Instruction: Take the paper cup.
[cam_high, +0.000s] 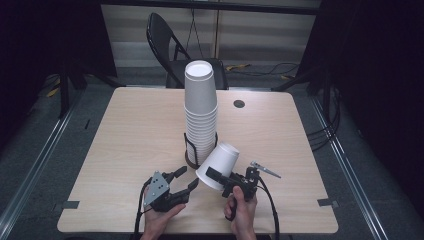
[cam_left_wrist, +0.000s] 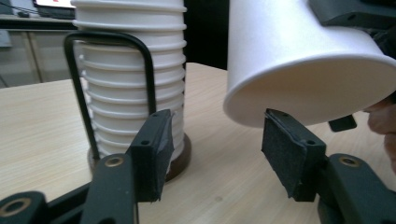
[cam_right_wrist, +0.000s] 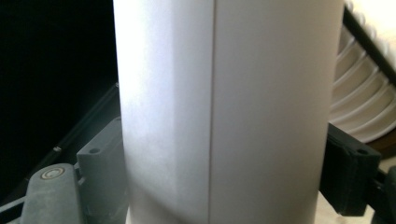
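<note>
- The right tongs (cam_high: 216, 176) pinch a single white paper cup (cam_high: 218, 160), one jaw pressed flat against each side of its wall; the right gripper view shows the two jaws hugging the cup's sides, with the cup's vertical seam (cam_right_wrist: 214, 112) running between them.
- The cup is held off the tabletop (cam_high: 130, 135), tilted, with its closed base pointing up and away from the person and its open rim facing down toward the left tongs.
- It hangs just beside the tall stack of white paper cups (cam_high: 200, 107), near the stack's lower part, on the stack's right in the high view.
- The stack stands upright in a black wire holder (cam_left_wrist: 77, 88) on a dark round base (cam_left_wrist: 182, 156), about mid-tabletop.
- The left tongs (cam_high: 186, 178) are spread, with nothing between the pads; they rest low over the tabletop at the near edge, pointing toward the stack's base.
- In the left gripper view, the right-hand pad (cam_left_wrist: 285, 149) sits just under the held cup's rim (cam_left_wrist: 303, 119), close to it; contact cannot be told. The left-hand pad (cam_left_wrist: 156, 149) stands in front of the stack's lowest cups.
- The person's left hand (cam_high: 159, 220) and right hand (cam_high: 243, 210) come in from the near edge, each around its gripper's body.
- A dark folding chair (cam_high: 167, 45) stands beyond the far edge of the tabletop.
</note>
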